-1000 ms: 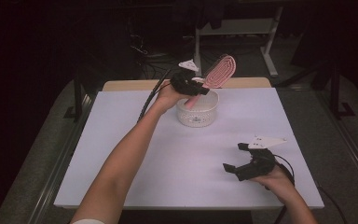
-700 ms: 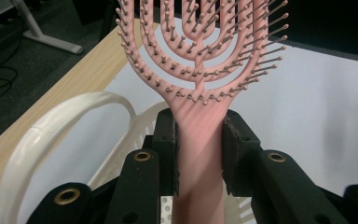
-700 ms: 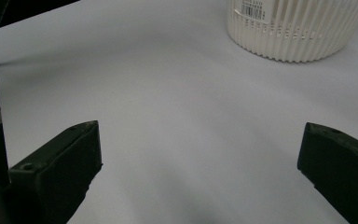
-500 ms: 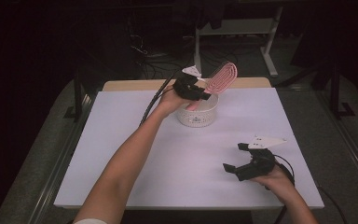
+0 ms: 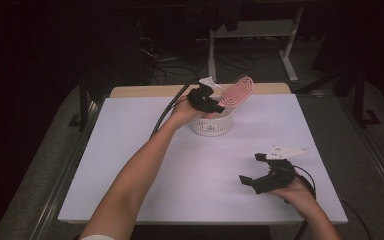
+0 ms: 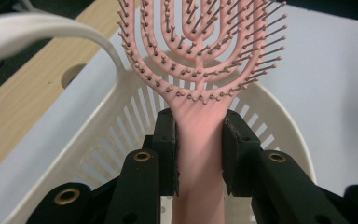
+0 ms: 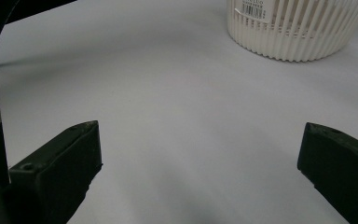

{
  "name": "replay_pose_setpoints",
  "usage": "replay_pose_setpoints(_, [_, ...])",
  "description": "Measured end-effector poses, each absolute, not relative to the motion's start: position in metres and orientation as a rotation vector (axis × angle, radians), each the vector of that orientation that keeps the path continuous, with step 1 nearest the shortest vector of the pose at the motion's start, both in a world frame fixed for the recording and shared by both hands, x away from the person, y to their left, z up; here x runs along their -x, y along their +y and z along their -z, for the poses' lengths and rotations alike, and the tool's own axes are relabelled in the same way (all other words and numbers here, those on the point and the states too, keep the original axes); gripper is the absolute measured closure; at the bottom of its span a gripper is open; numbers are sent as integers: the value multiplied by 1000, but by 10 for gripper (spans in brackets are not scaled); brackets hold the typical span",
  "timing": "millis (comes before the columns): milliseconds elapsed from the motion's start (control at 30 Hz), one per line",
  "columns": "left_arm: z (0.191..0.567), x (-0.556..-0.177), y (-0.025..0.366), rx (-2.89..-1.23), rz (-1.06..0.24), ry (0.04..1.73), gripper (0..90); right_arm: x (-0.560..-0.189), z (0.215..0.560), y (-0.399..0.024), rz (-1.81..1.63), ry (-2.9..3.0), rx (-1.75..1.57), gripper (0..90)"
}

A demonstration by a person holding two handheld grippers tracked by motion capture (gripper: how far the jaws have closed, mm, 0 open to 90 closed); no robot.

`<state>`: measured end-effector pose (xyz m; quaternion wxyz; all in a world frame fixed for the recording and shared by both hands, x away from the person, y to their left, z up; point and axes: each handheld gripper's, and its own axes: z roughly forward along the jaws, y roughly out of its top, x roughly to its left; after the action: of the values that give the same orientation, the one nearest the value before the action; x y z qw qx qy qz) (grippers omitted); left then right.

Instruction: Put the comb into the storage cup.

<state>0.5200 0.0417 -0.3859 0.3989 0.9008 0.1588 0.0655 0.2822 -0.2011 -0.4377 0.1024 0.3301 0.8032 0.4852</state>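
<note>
Here your left tool [image 6: 199,154] clamps the pink hairbrush [image 6: 200,56] by its handle above the white basket [image 5: 211,122]; lower it handle-first inside before releasing. Your right tool [image 5: 256,176] rests wide, empty, on the table [image 5: 130,150].

Hairbrush [image 6: 200,70] head cropped at top, basket [image 7: 298,28] top cut off

Pink hairbrush [image 6: 200,70], white slatted basket [image 5: 211,125], black grippers, white table [image 5: 145,150]
</note>
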Motion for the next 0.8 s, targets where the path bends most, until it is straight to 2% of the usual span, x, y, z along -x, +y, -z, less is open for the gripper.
replay_pose_setpoints(500, [387,-519,40,-2319,-195,410,681,-282,438,-201,-1433,2372,-973,0])
replay_pose_setpoints(800, [385,-517,43,-2362,-203,426,478,-282,437,-201,-1431,2372,-972,0])
